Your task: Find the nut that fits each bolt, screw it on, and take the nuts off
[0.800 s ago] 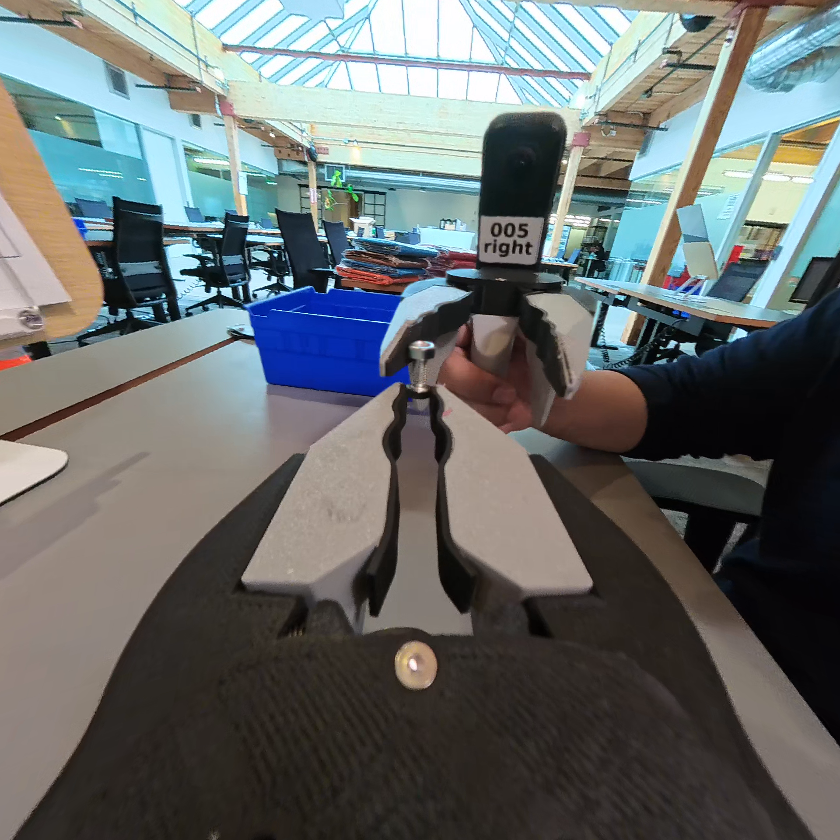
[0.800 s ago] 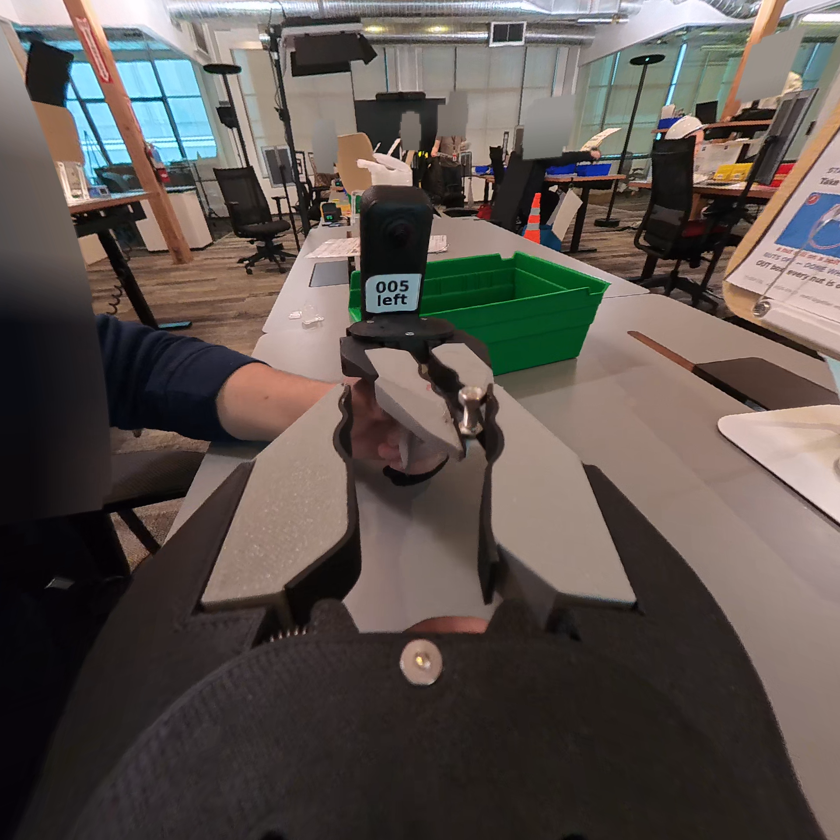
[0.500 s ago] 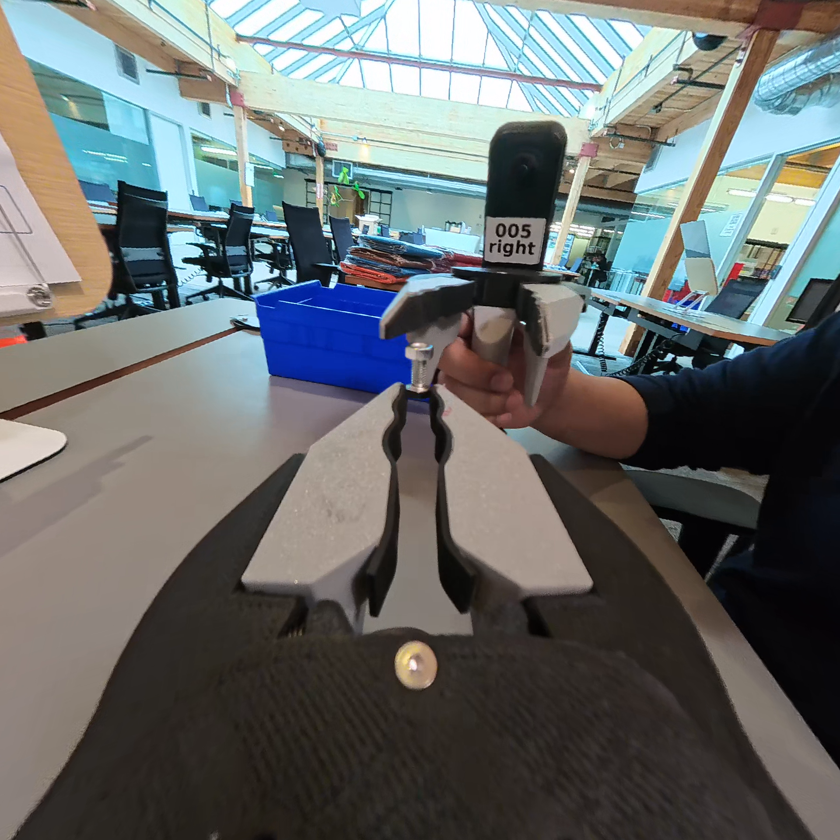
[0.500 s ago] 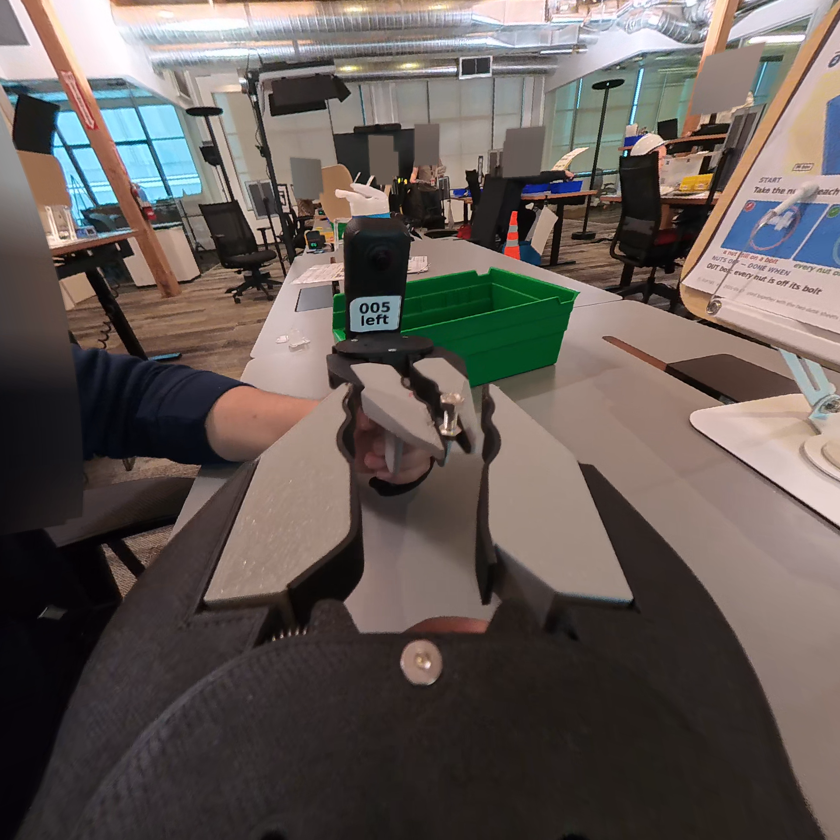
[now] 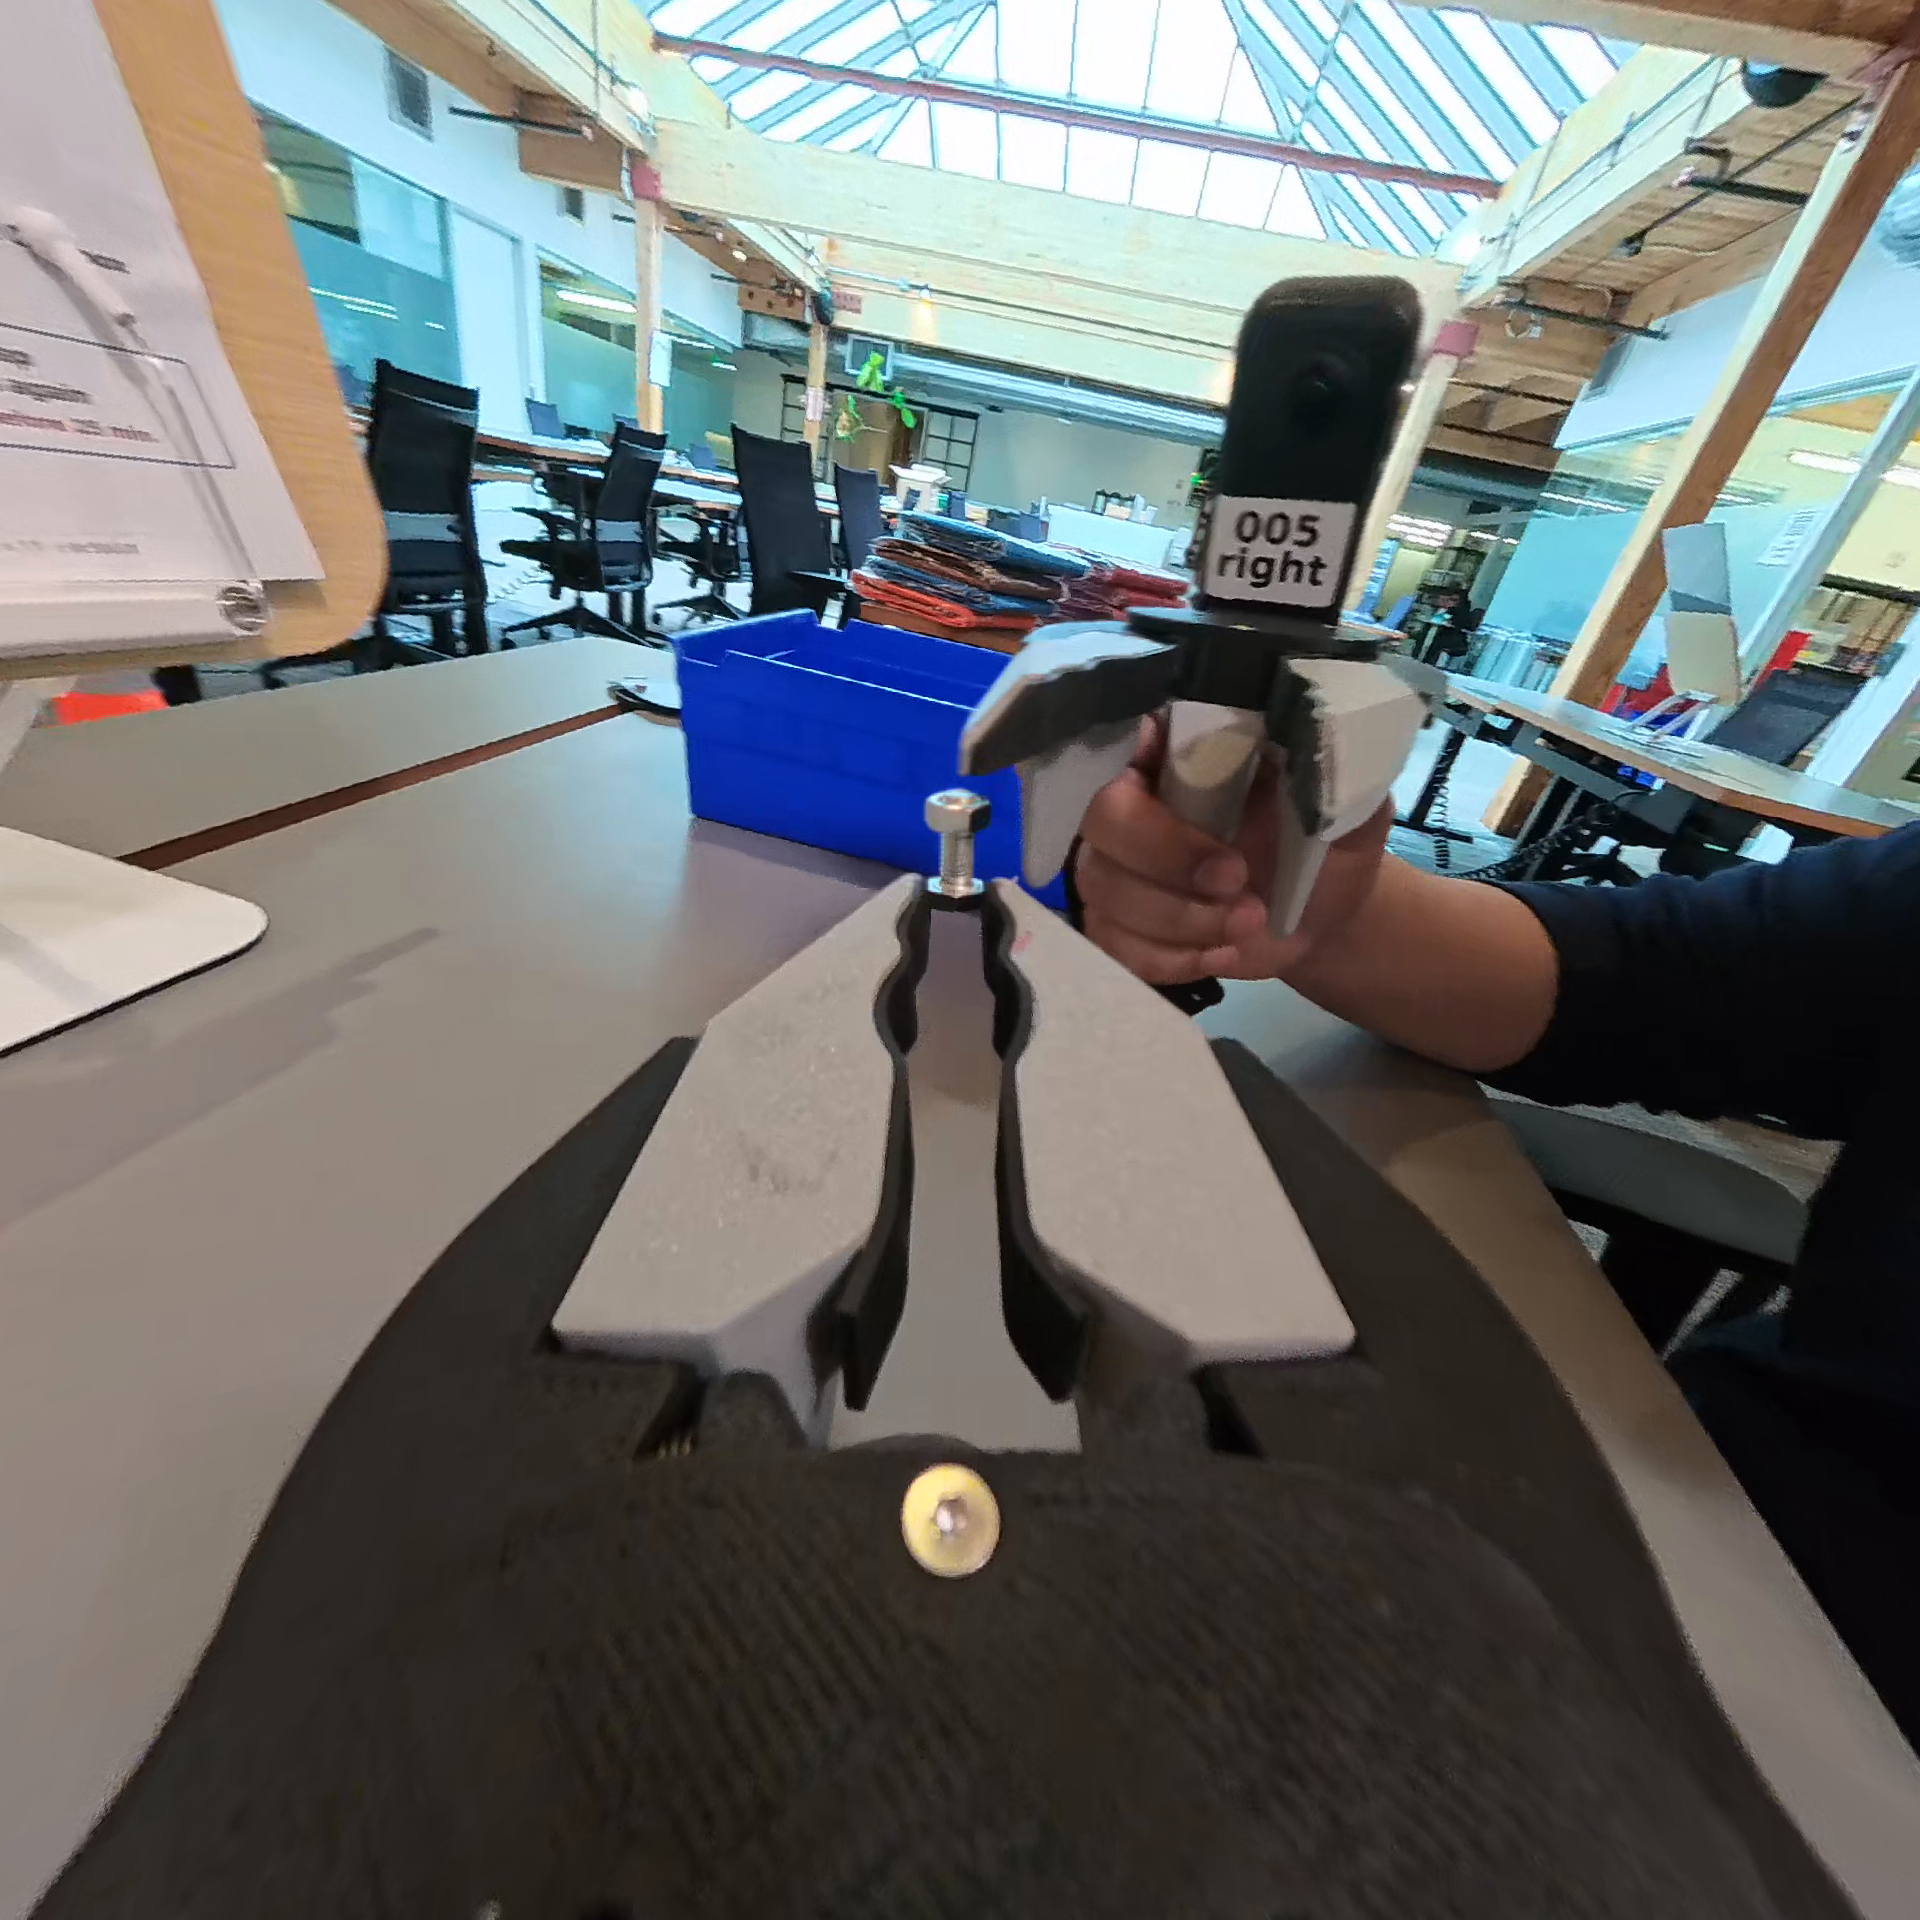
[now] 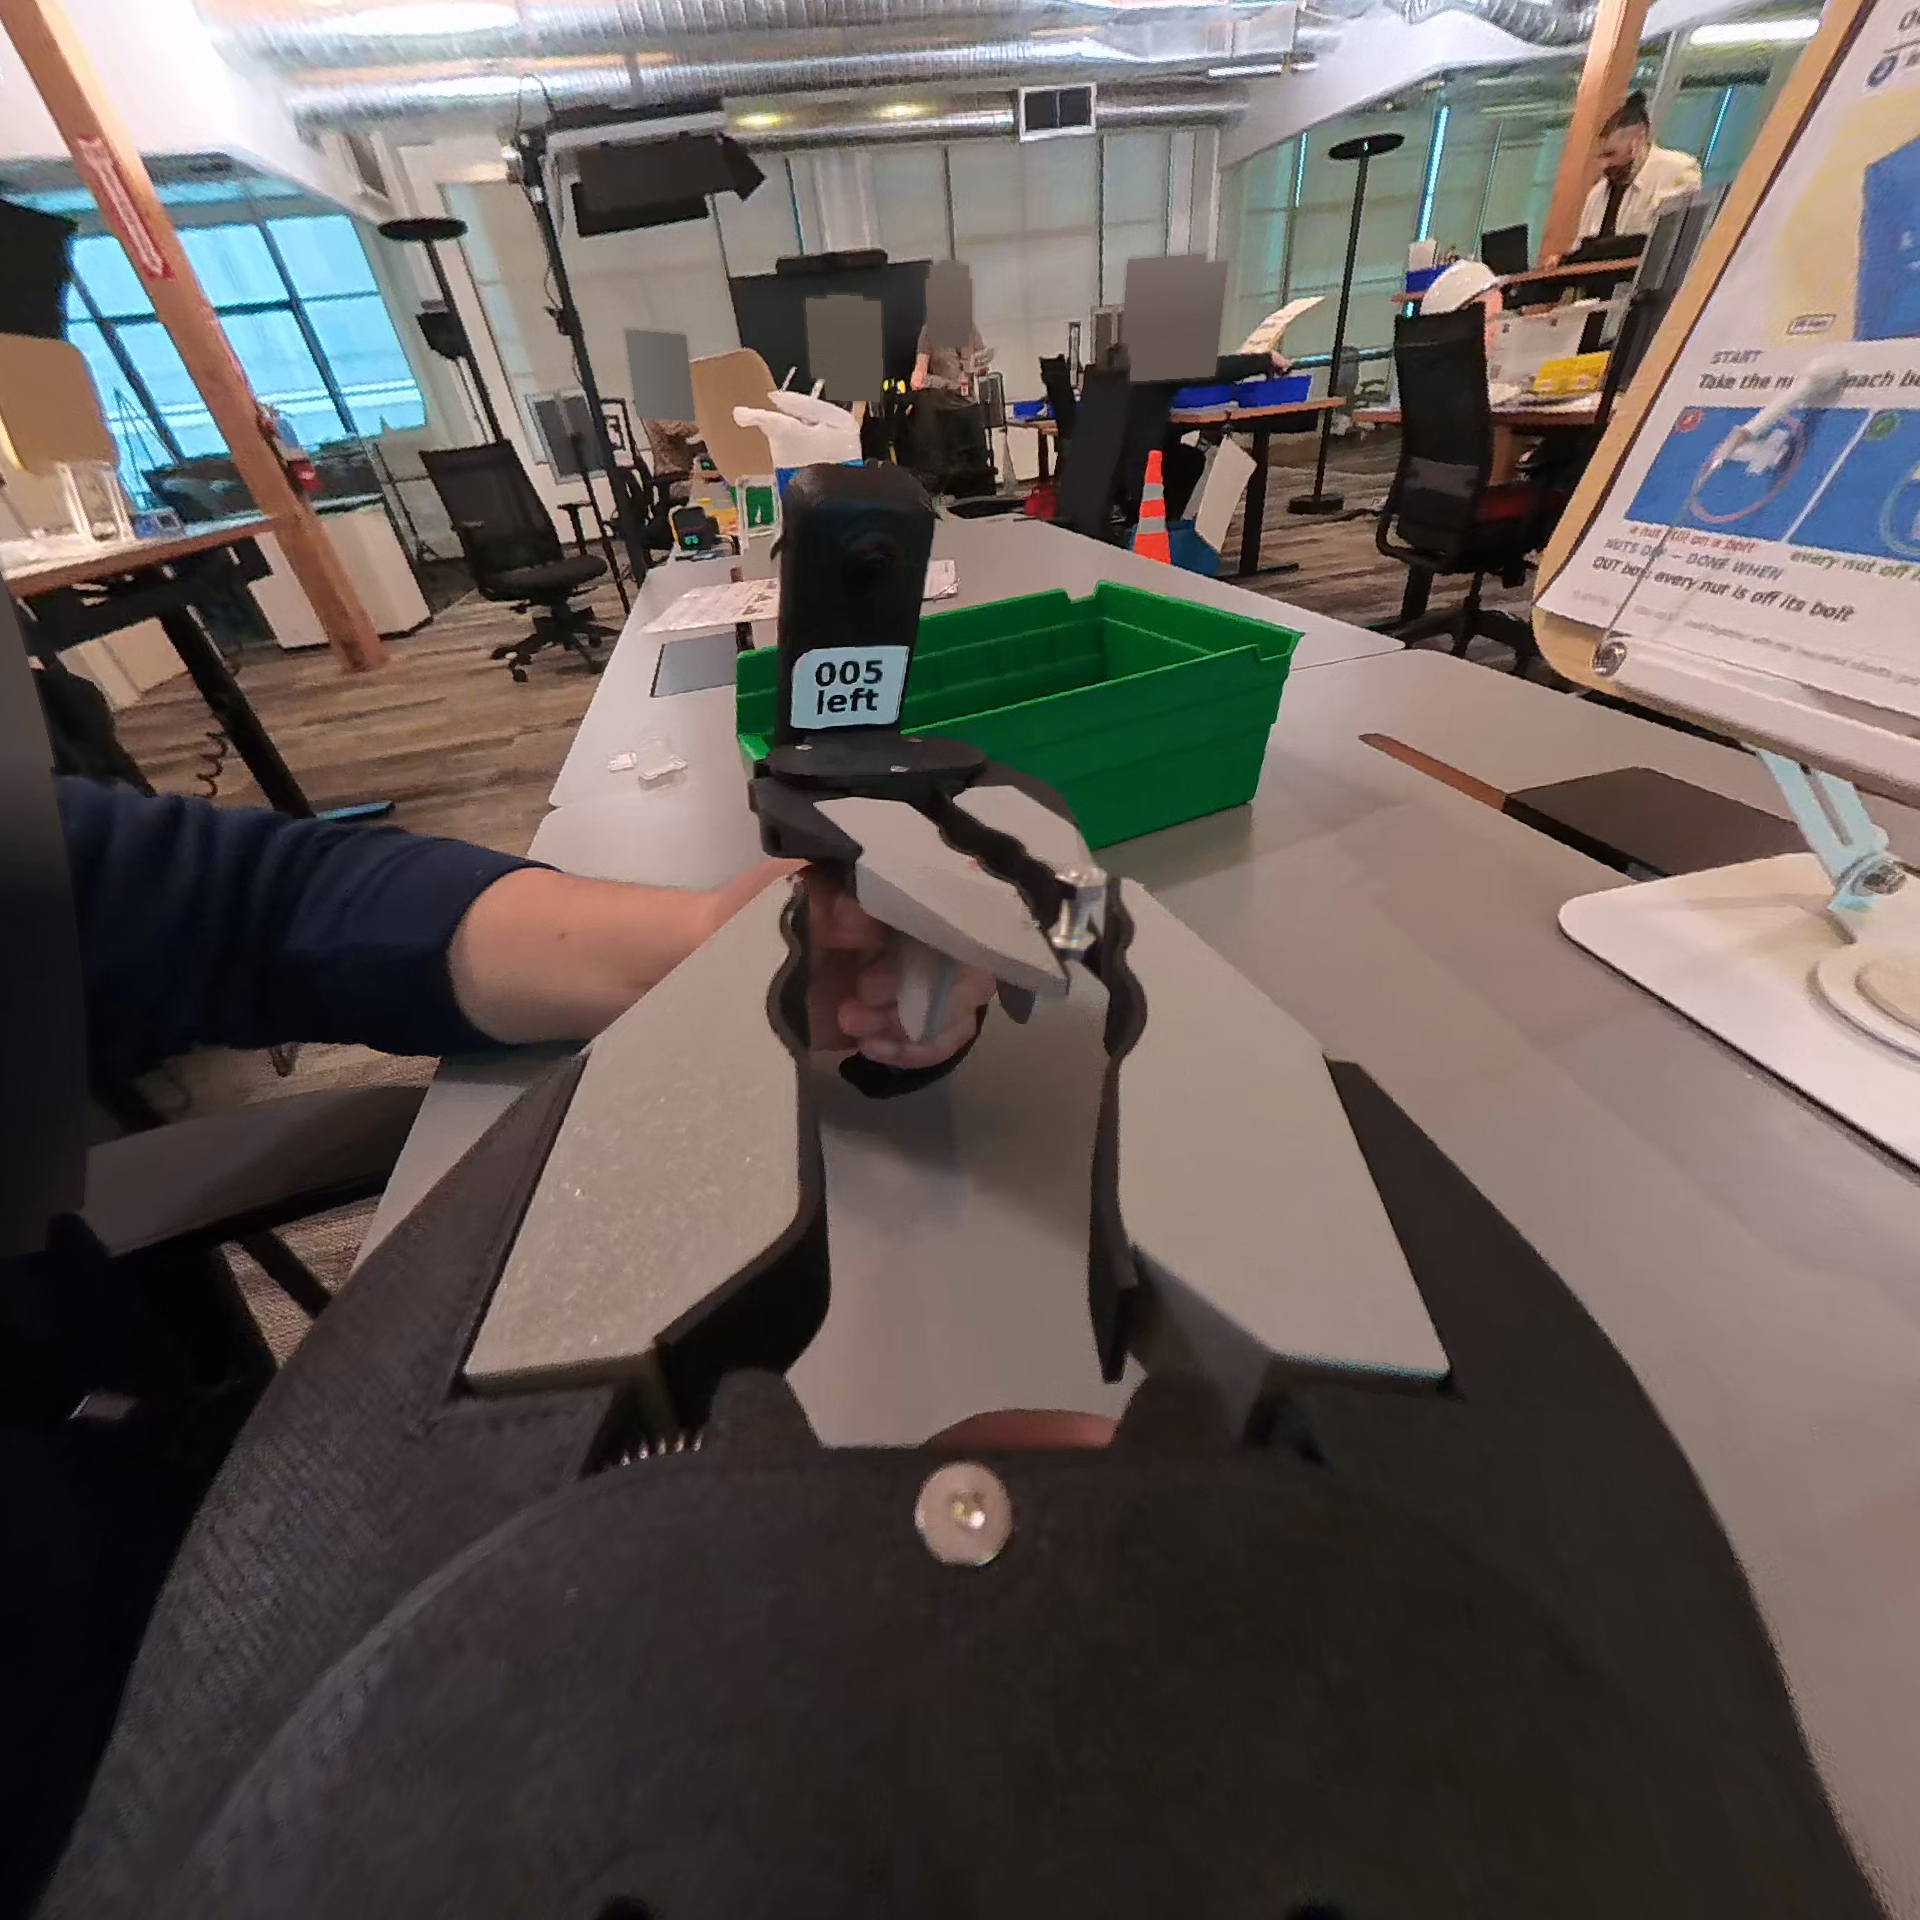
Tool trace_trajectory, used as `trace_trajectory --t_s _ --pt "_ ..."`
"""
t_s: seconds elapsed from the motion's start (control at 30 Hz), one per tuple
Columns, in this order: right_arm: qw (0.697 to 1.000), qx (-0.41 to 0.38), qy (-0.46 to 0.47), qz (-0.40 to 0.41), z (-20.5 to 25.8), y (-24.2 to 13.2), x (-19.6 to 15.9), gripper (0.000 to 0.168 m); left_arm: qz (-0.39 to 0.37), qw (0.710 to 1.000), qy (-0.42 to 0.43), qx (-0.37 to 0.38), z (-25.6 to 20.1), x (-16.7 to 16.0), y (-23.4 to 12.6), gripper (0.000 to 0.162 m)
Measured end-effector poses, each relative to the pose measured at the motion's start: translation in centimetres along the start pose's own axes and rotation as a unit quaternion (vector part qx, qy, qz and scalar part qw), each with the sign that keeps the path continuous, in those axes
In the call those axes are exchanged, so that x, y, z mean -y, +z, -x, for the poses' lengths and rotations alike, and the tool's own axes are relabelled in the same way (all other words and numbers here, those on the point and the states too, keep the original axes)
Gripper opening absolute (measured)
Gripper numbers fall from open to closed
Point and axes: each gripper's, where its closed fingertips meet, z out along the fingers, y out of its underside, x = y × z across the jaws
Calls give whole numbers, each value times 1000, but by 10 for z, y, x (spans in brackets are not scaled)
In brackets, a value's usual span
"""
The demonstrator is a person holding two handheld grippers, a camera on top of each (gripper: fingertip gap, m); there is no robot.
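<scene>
Grey tabletop spreads under both hand-held tools, with a blue bin standing beyond the left gripper's tips and a green bin standing beyond the right one's. A white stand carrying a printed sheet sits off to the right side of the right gripper.

Facing each other over the table, the two tools are each gripped by a hand around a pistol-style handle, forearms in dark blue sleeves reaching in from the person's seat. The right gripper has its fingers spread wide apart and carries nothing; seen from the left wrist view, it is held upright just beyond and to the right of the left tool's tips, the hand wrapped round the handle below.

The left gripper has its fingers drawn together on the lower end of a small silver bolt, hex head at the top. From the right wrist view the bolt leans a little, sitting just beside the inner edge of the right tool's right-side finger, between the spread fingers but not pinched by them.
</scene>
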Motion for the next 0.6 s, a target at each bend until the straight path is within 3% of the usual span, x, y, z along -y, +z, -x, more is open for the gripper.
trace_trajectory --t_s 0.17,0.3,0.37,0.47,0.6 --pt "1000 9 1 23 5 10 -12 54 15 999 2 -29 -18 -8 11 7" --pt "1000 5 -4 26 4 7 -11 61 3 1000 2 3 -2 -2 3 7" --pt "1000 26 0 12 9 2 -6 41 -12 999 -22 23 12 4 -5 7" --pt "1000 3 14 2 -2 0 -2 53 -12 999 -18 28 15 6 -8 7" --pt "1000 -2 29 6 -4 4 -7 55 6 1000 -18 -7 -4 -4 5 7"
